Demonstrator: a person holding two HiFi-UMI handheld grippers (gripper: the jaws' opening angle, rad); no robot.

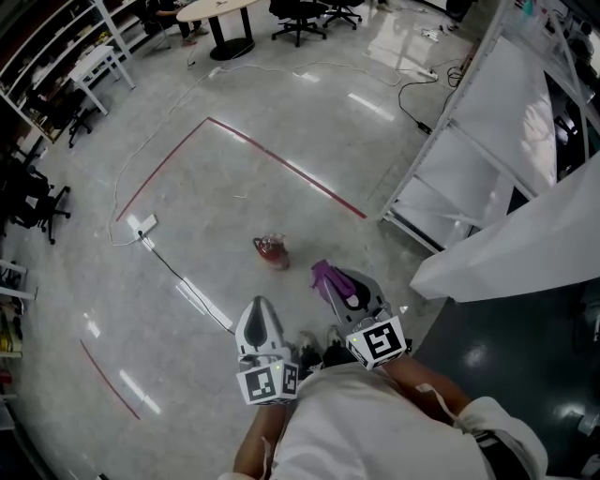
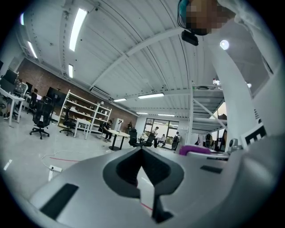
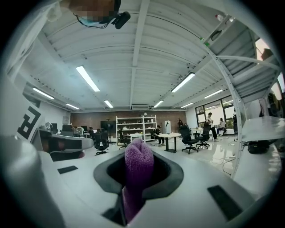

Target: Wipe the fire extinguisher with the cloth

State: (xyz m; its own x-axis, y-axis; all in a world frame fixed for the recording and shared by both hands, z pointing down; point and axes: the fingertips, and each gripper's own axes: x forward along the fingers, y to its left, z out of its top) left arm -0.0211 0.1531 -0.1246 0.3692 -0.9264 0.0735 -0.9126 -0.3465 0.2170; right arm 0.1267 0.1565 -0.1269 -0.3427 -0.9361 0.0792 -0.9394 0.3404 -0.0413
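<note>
A small red fire extinguisher (image 1: 272,250) stands on the grey floor ahead of me in the head view. My right gripper (image 1: 330,278) is shut on a purple cloth (image 3: 137,171), which sticks up between its jaws; the cloth (image 1: 325,276) also shows in the head view, to the right of the extinguisher and apart from it. My left gripper (image 1: 258,314) is shut with nothing in it, its jaws meeting at a thin seam (image 2: 143,178). Both grippers are held close to my body and point level across the room, above the extinguisher.
A red tape line (image 1: 281,164) marks the floor beyond the extinguisher. A power strip (image 1: 142,224) with a black cable lies at the left. White-draped metal racks (image 1: 487,141) stand at the right. Office chairs, a round table (image 1: 217,11) and shelving fill the far side.
</note>
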